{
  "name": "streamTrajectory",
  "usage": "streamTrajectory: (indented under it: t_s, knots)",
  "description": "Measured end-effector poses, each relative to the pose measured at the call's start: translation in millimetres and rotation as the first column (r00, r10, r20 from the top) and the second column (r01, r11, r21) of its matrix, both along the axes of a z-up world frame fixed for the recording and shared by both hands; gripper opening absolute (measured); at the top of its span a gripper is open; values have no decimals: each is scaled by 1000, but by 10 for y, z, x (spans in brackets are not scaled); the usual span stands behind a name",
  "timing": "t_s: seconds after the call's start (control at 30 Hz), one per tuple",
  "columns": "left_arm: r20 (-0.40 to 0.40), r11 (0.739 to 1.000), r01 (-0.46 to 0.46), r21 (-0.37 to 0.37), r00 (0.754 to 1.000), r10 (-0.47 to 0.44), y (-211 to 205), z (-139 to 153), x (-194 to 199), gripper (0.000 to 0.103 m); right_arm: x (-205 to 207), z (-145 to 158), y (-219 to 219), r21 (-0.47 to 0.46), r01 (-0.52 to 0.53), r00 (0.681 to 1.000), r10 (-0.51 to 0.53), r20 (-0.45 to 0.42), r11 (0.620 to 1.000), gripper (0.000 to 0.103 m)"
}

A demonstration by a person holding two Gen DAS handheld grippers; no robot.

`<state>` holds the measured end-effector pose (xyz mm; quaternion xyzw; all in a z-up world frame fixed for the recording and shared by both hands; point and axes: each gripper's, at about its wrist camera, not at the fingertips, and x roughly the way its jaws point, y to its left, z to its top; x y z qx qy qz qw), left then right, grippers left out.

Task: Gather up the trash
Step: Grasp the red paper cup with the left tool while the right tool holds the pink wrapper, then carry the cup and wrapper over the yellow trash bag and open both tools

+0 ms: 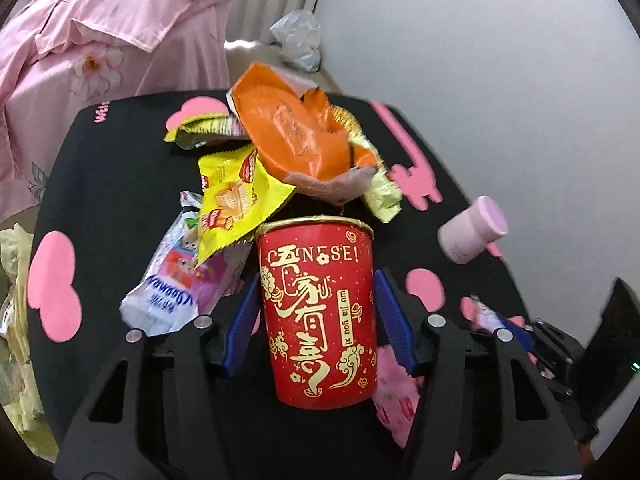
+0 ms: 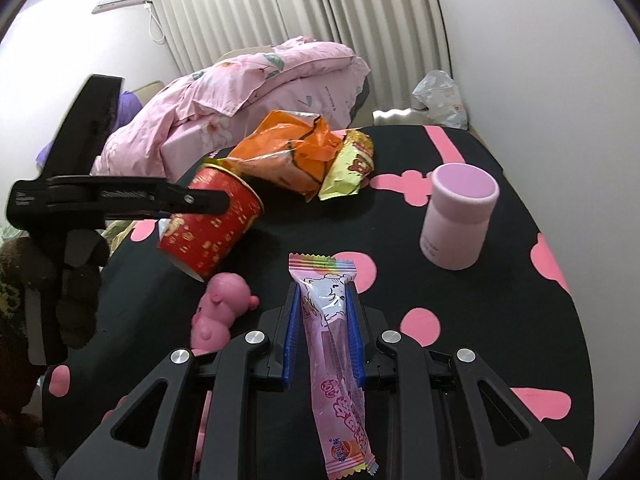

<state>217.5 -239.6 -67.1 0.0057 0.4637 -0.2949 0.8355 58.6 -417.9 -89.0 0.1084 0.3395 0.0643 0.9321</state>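
Note:
My left gripper [image 1: 316, 284] is shut on a red paper cup [image 1: 318, 312] with gold Chinese lettering and holds it above the black table; the cup also shows in the right wrist view [image 2: 208, 222], tilted. Beyond it lie an orange bag [image 1: 292, 136], a yellow wafer wrapper [image 1: 236, 200], a white-blue wrapper [image 1: 176, 280] and a pale yellow wrapper [image 1: 380, 188]. My right gripper [image 2: 322, 292] is shut on a long pink snack wrapper [image 2: 332, 344].
A pink cylindrical jar [image 2: 458, 216] stands at the right of the black table with pink patches [image 2: 520, 320]. A pink toy [image 2: 220, 312] lies left of my right gripper. A pink quilt [image 2: 248, 92] and a plastic bag [image 2: 440, 98] are behind the table.

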Motion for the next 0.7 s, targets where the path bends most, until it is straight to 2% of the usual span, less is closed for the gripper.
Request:
streamTrajectory:
  t_s: [0.17,0.37,0.53,0.7]
  knots:
    - [114,998,20,-65,993,-13,338,285,-364,53,-36,77,117,-26,-28,999,28,22,999,22]
    - [251,998,-2,-60,968,17,684,488,-712,53,-76,256,301,-78,-58,996,63,65,995,22]
    - [280,996,-57,-72,957,75,1046,555,-844,53,-71,427,470,-99,-89,991,99,92,991,22]
    - [303,983,-156,-97,936,178,1497,610,-907,53,-13,677,782,-121,-151,978,166,130,981,22]
